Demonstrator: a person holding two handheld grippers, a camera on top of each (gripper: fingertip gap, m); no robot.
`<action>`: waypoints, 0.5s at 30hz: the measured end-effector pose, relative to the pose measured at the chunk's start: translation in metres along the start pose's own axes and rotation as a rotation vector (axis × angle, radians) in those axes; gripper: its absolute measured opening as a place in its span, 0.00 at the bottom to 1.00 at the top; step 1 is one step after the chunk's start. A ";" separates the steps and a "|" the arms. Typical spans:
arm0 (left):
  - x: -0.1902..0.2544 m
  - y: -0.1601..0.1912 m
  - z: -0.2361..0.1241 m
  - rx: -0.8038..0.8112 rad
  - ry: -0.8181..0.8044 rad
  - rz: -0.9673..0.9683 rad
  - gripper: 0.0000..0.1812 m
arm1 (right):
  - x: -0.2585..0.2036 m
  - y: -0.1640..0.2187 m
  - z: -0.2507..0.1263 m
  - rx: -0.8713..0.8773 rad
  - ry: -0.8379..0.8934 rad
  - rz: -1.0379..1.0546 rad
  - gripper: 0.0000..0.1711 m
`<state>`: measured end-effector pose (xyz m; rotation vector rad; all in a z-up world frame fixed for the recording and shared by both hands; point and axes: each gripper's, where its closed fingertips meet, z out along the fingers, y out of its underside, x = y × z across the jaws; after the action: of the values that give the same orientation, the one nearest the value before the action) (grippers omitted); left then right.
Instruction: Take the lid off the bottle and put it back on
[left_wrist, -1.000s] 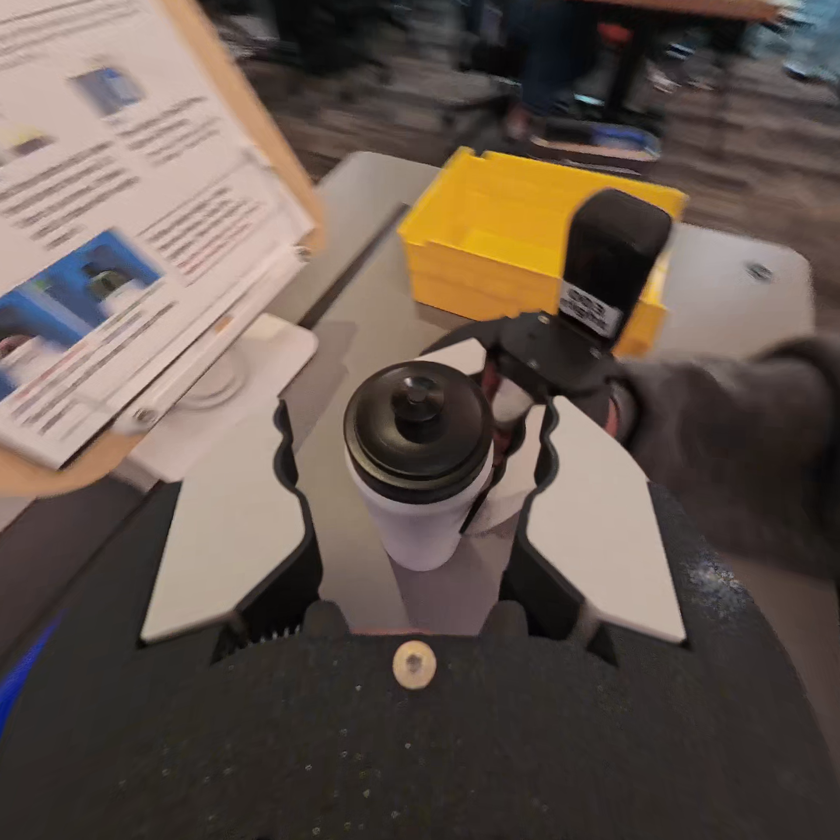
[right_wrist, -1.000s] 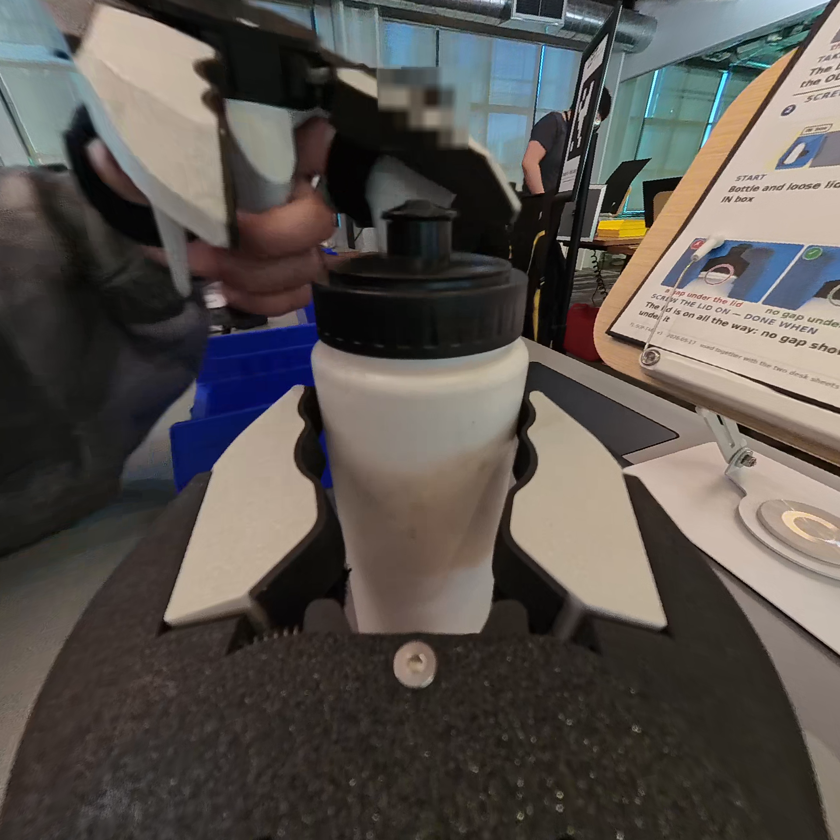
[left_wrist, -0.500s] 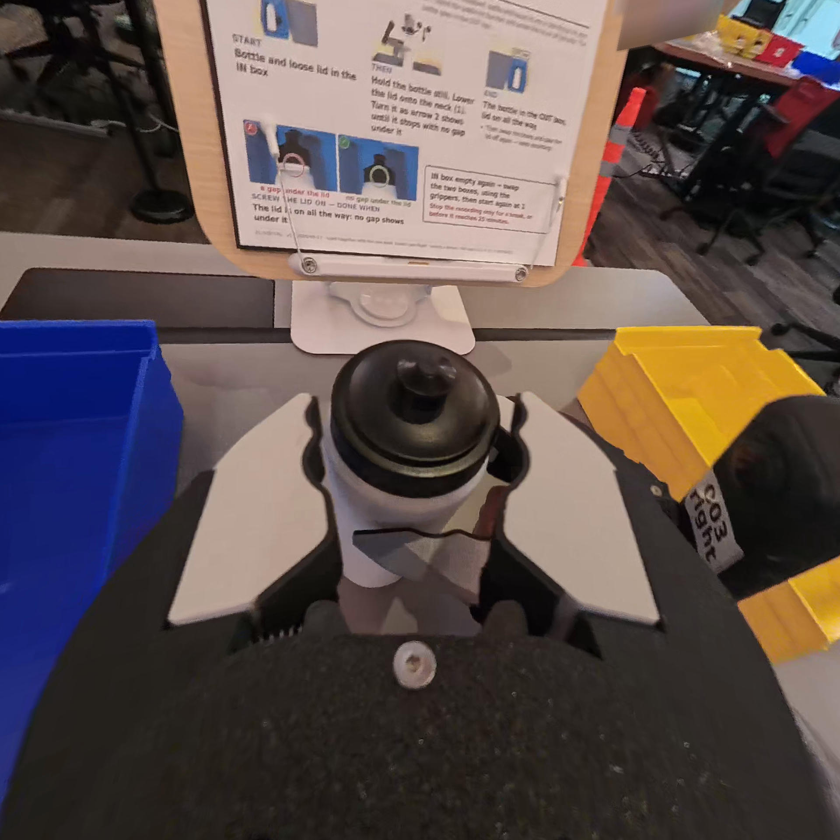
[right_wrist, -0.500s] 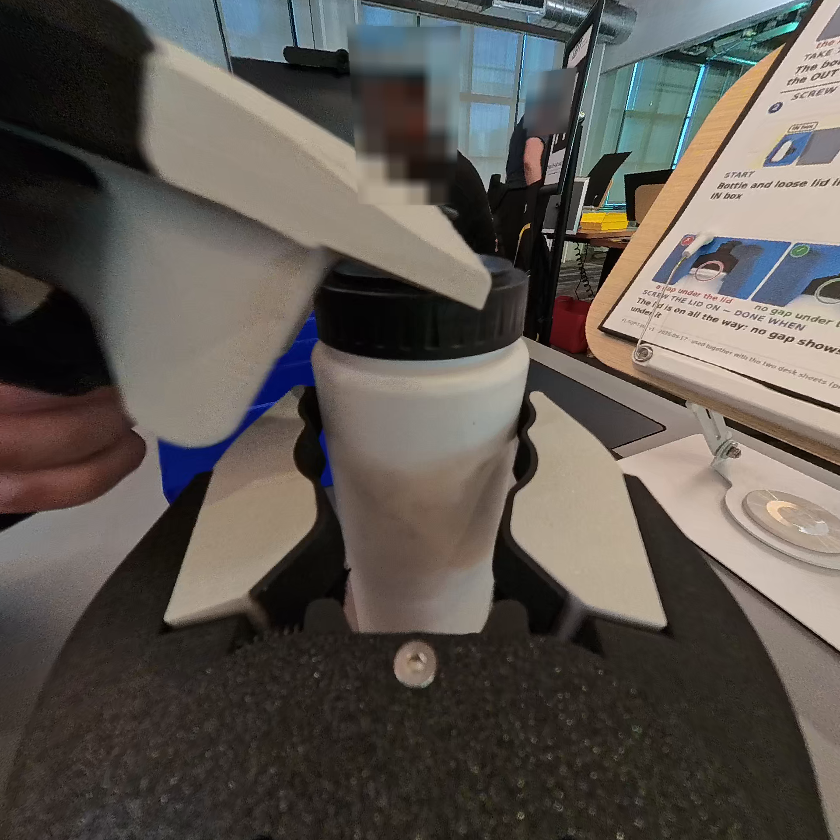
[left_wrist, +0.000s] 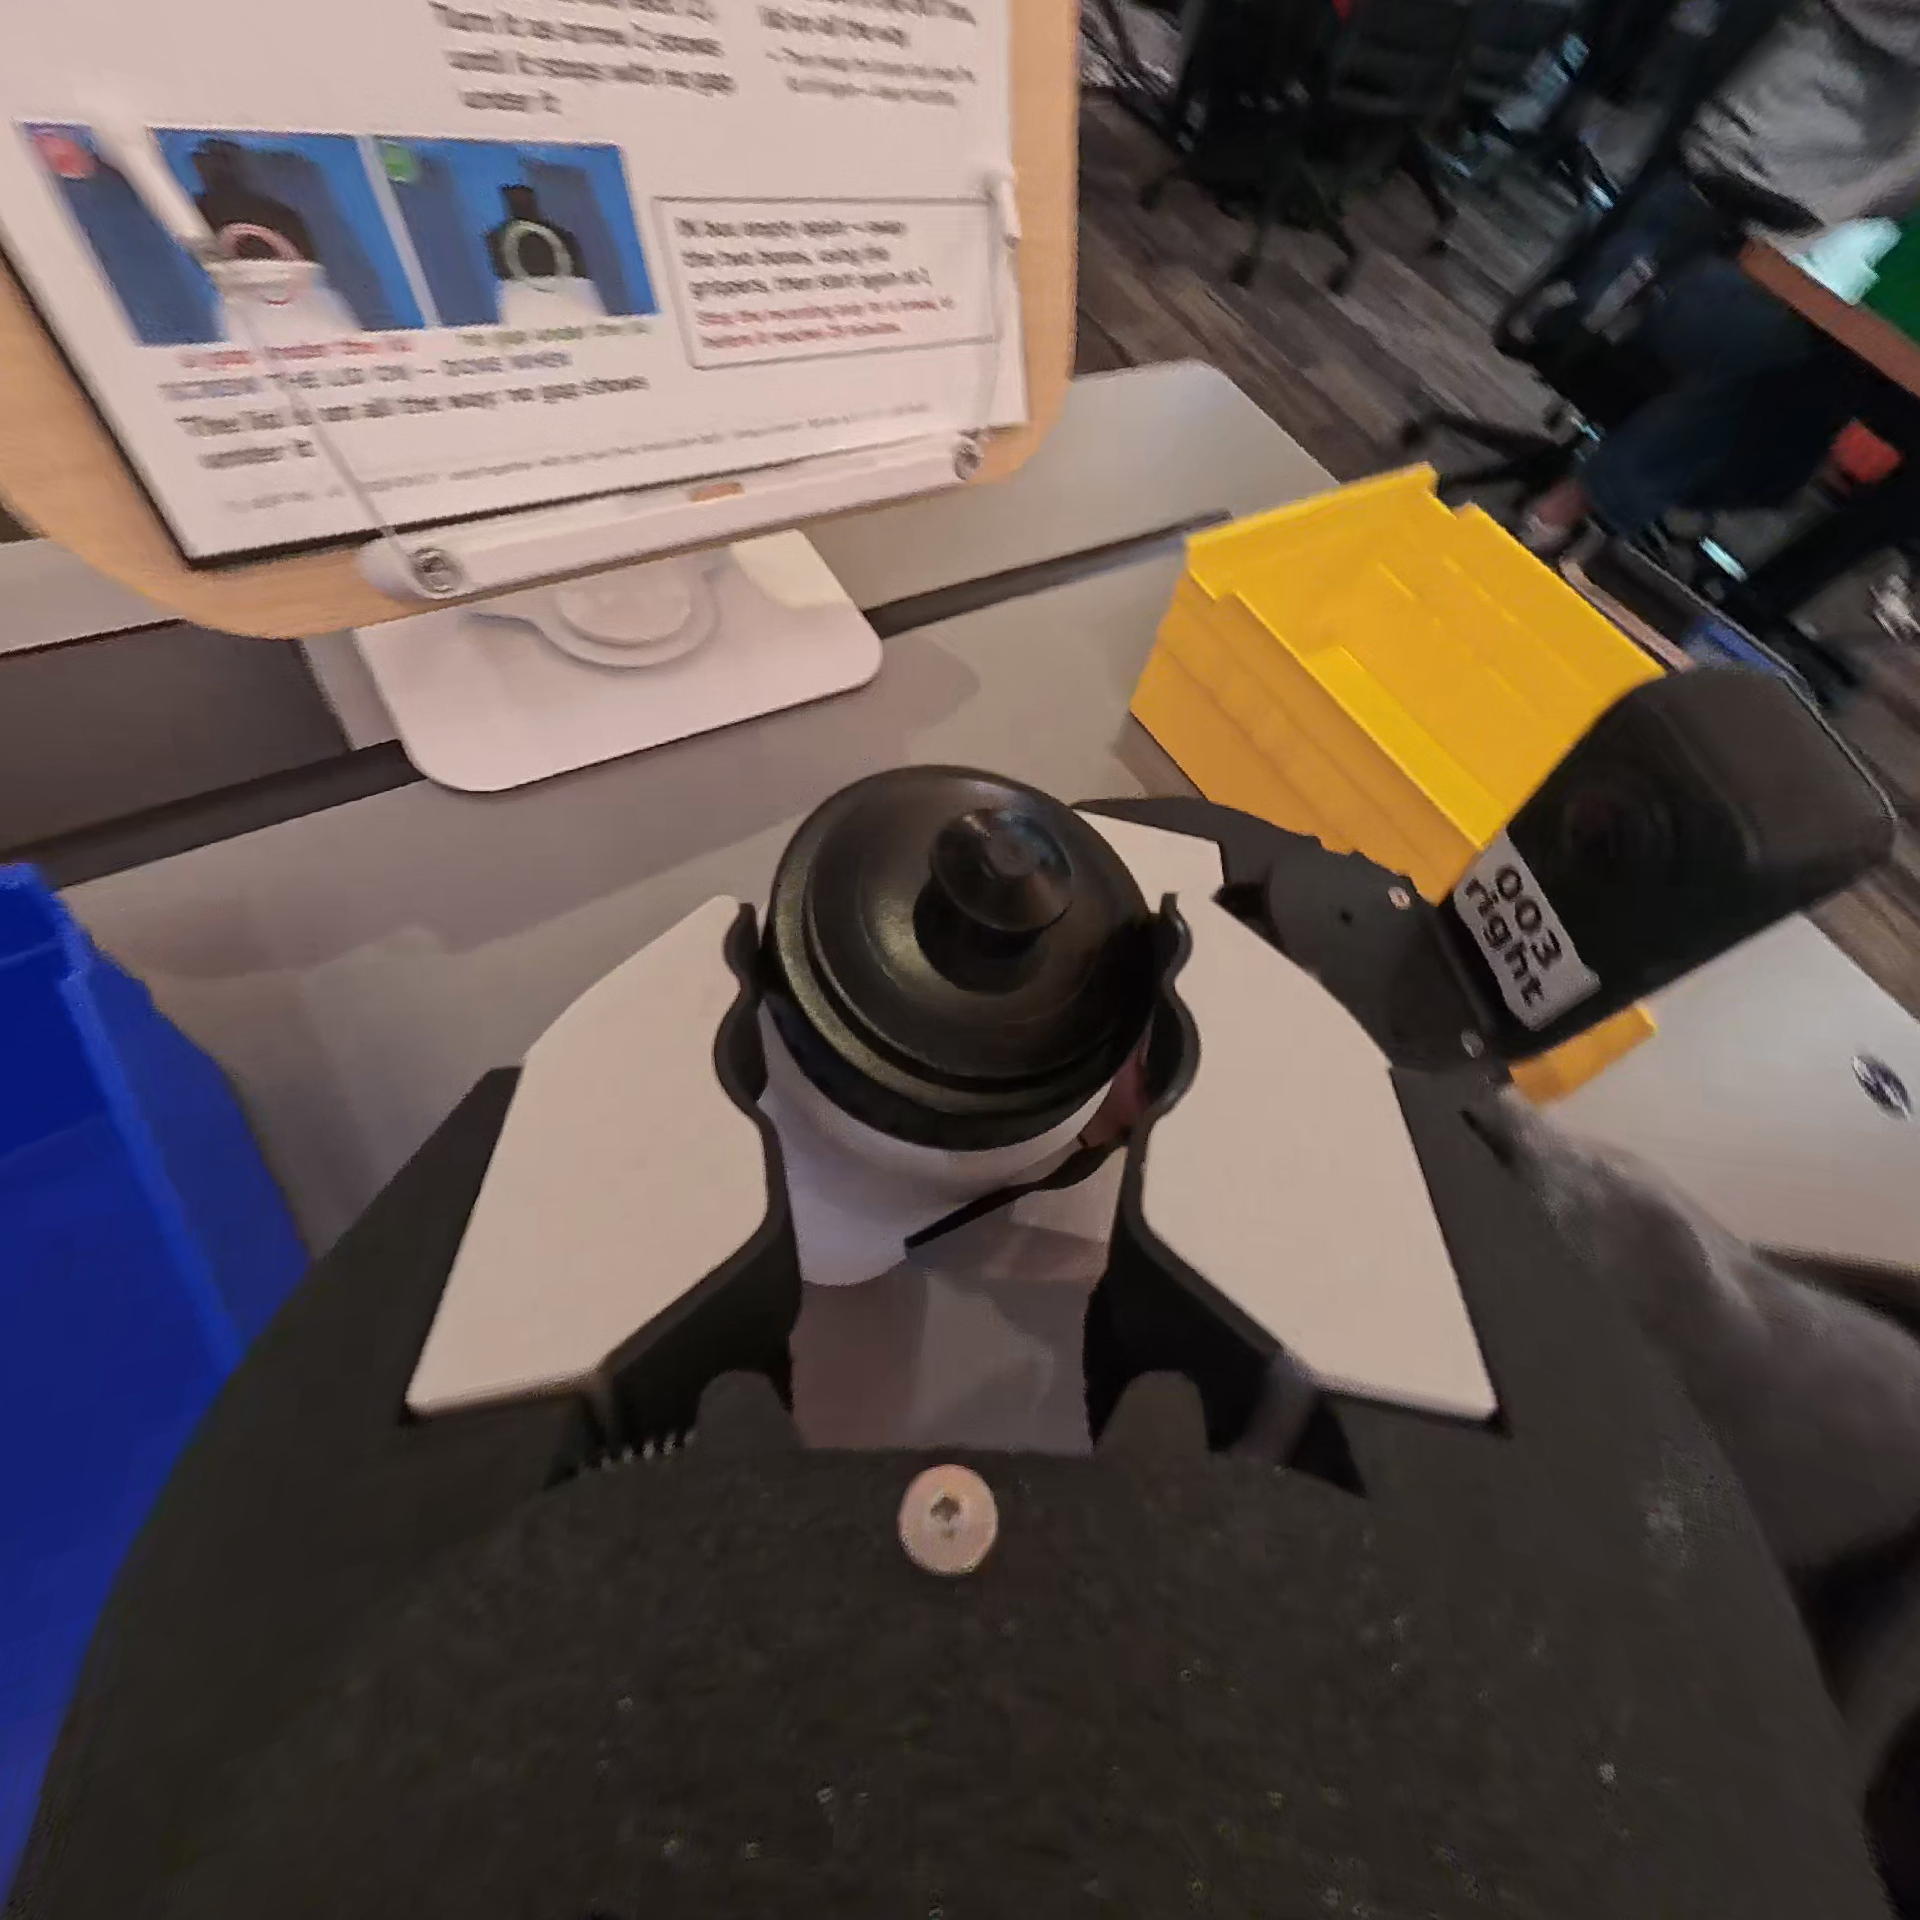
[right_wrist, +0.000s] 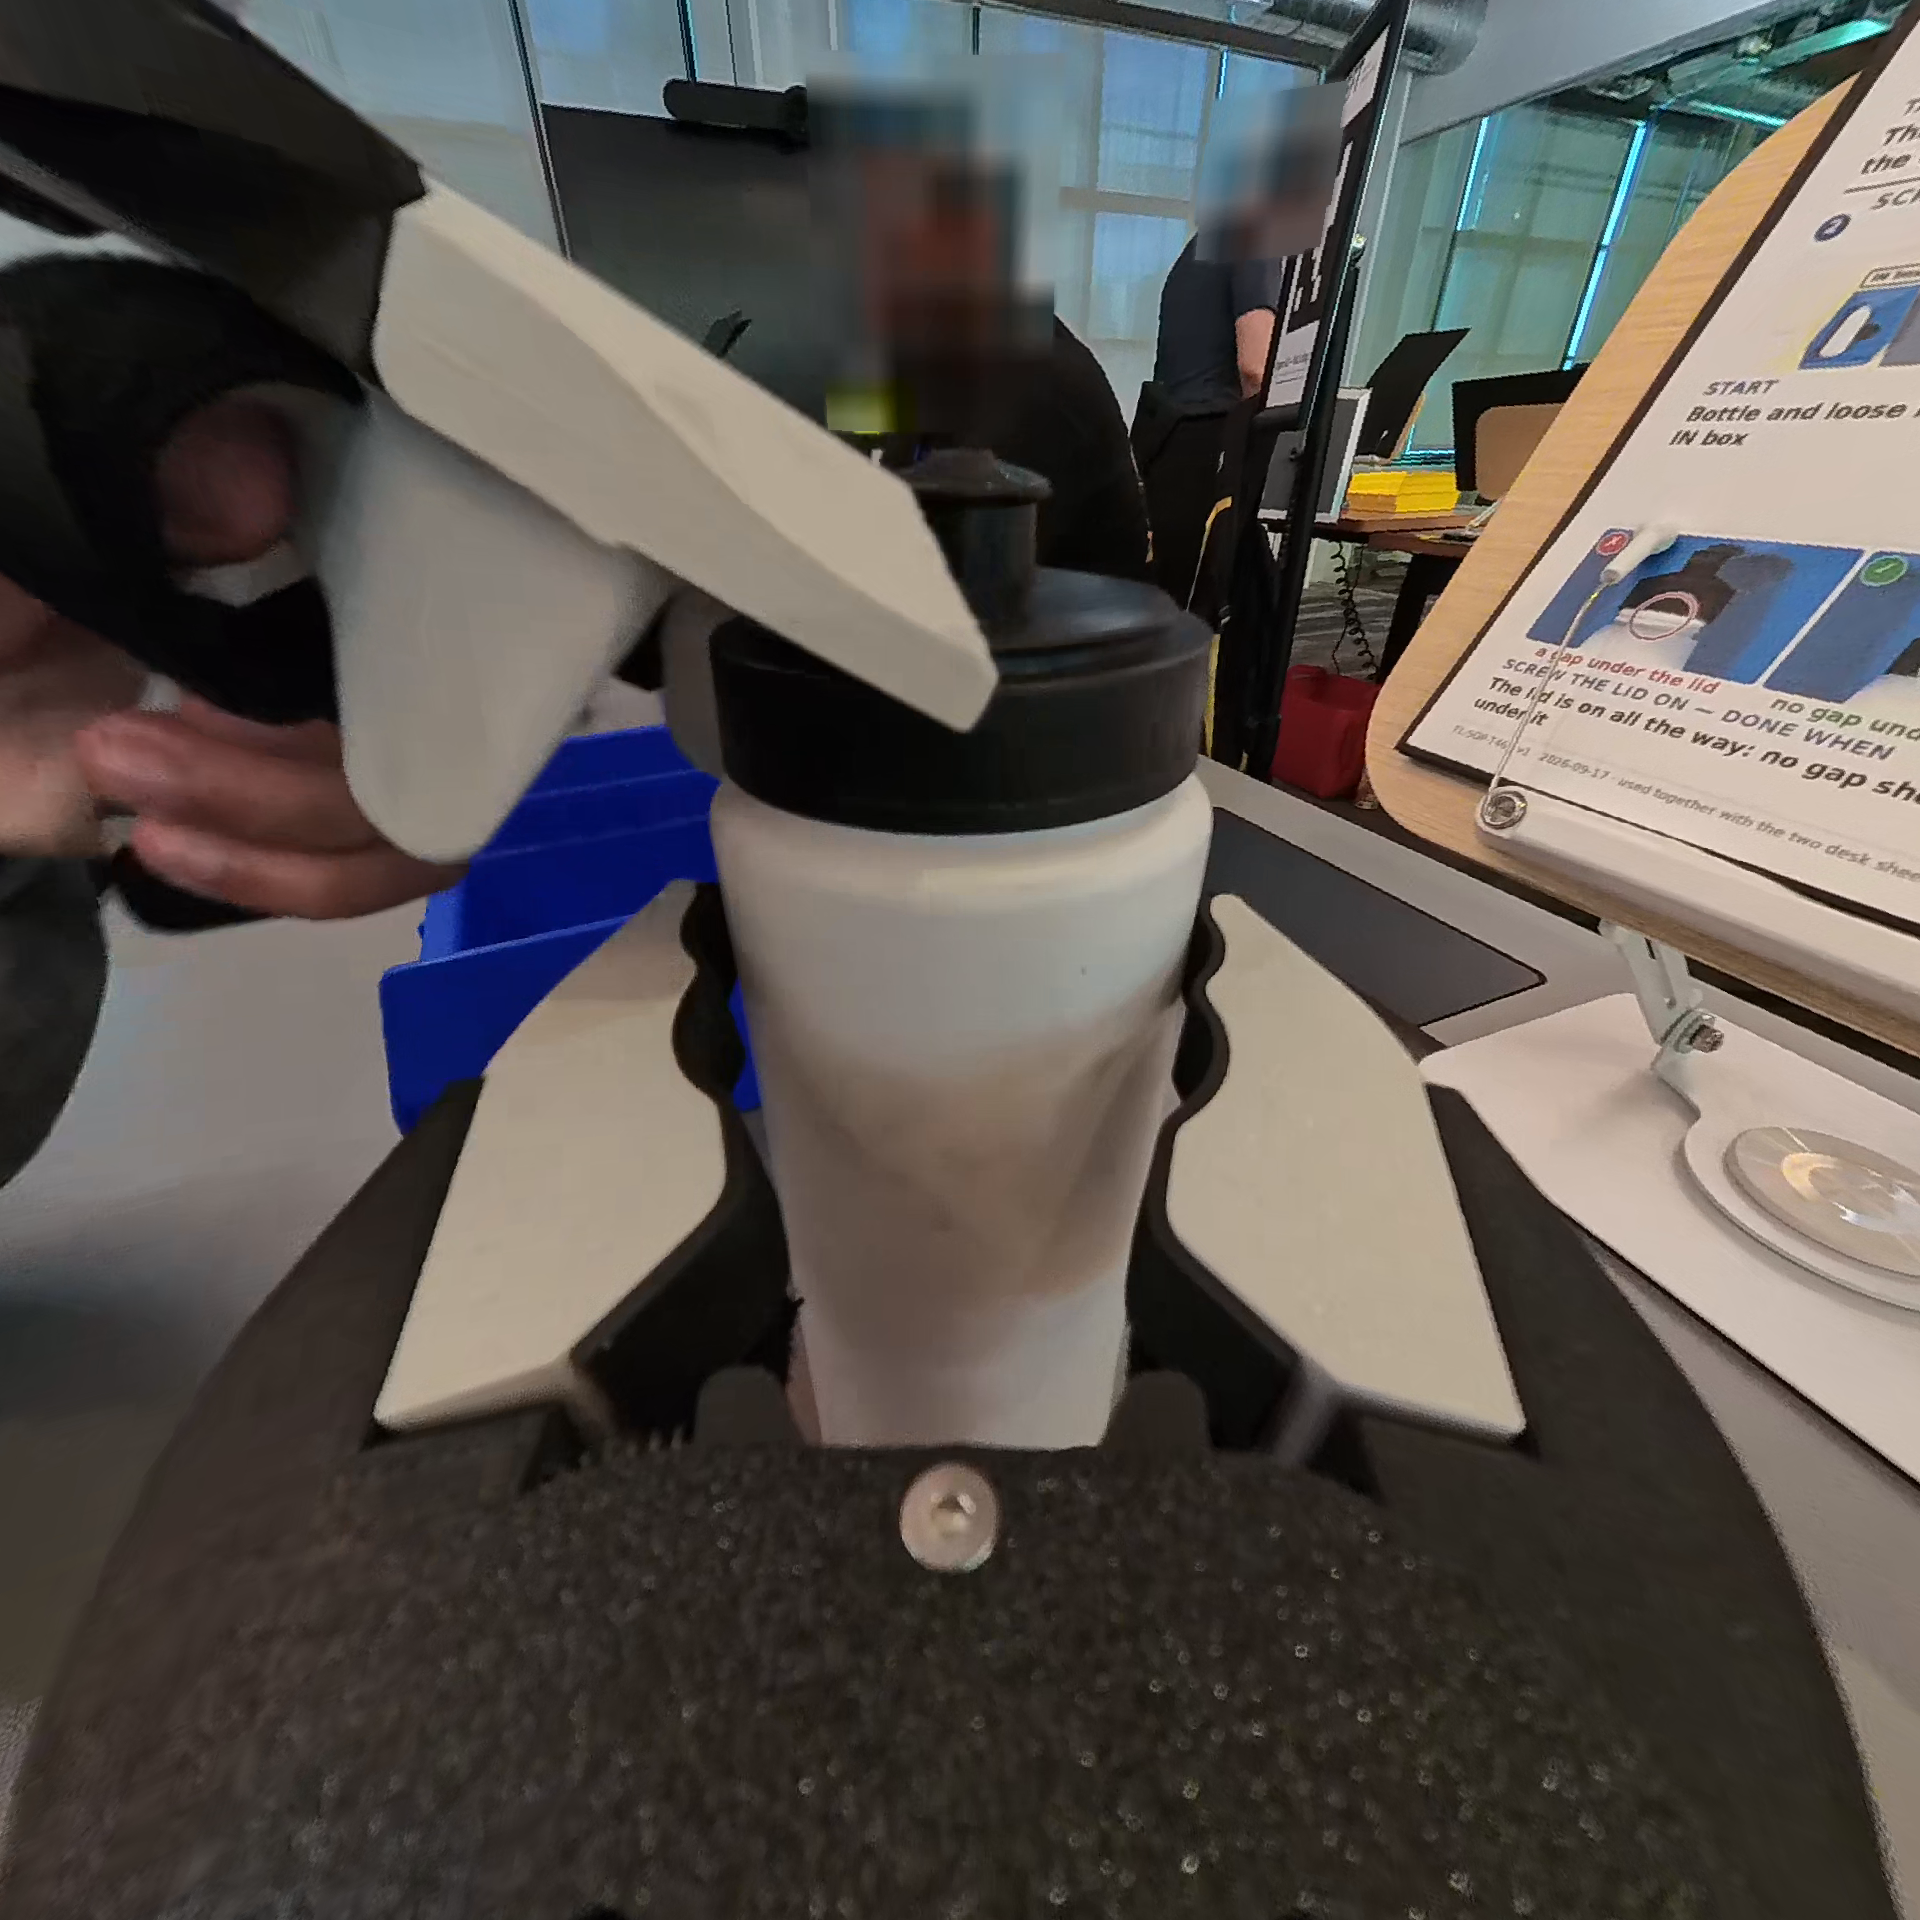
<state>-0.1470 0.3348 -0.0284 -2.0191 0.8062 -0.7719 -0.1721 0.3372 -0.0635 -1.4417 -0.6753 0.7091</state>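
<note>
My left gripper (left_wrist: 956, 997) pinches the black lid (left_wrist: 951, 935) from above, blue bin (left_wrist: 94, 1195) to its left; my right gripper (right_wrist: 951, 1049) clamps the white bottle (right_wrist: 961, 1060) upright, instruction board (right_wrist: 1704, 582) to its right.

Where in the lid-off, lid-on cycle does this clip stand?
Done: right gripper is shut on the white bottle, holding it upright. In hand: left gripper is clamped on the black lid, which sits on the neck. Whether it is coming off or going back on, the frames don't show, so what is left is unclear.
</note>
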 end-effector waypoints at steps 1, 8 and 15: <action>0.001 0.001 -0.001 -0.035 0.049 0.027 0.39 | 0.000 0.000 0.000 -0.002 0.000 0.000 0.48; 0.004 0.009 -0.006 -0.306 0.357 0.278 0.39 | -0.004 0.001 0.001 -0.008 -0.017 -0.009 0.48; 0.005 0.009 -0.007 -0.511 0.618 0.550 0.39 | -0.003 0.001 0.001 -0.014 -0.016 -0.010 0.48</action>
<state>-0.1516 0.3239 -0.0320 -1.8162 1.9831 -0.9275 -0.1746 0.3358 -0.0643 -1.4454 -0.7010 0.7099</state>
